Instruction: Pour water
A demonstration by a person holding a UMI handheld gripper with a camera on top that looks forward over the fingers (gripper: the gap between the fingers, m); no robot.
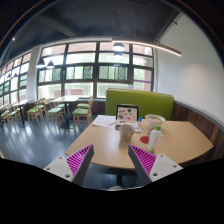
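Spread wide and holding nothing: gripper (112,160), with one pink pad (80,158) on the left finger and the other (145,160) on the right, both angled in over the near edge of the round wooden tabletop (178,143). Held well short of the objects, probably lined up for an approach, not yet a grasp.

Beyond the fingers, toward the far edge of the tabletop, a small cluster: a cup-like vessel (126,130) near the middle, a pale container with a darker top (154,125) just to its right, and small red items (146,139) beside that. Likely the pouring set, grouped within easy reach; which holds water, impossible to tell.

Behind the cluster, a propped picture card (127,114), then a green booth backrest (140,102). Further back, other tables with chairs (55,108) under tall windows (95,68).
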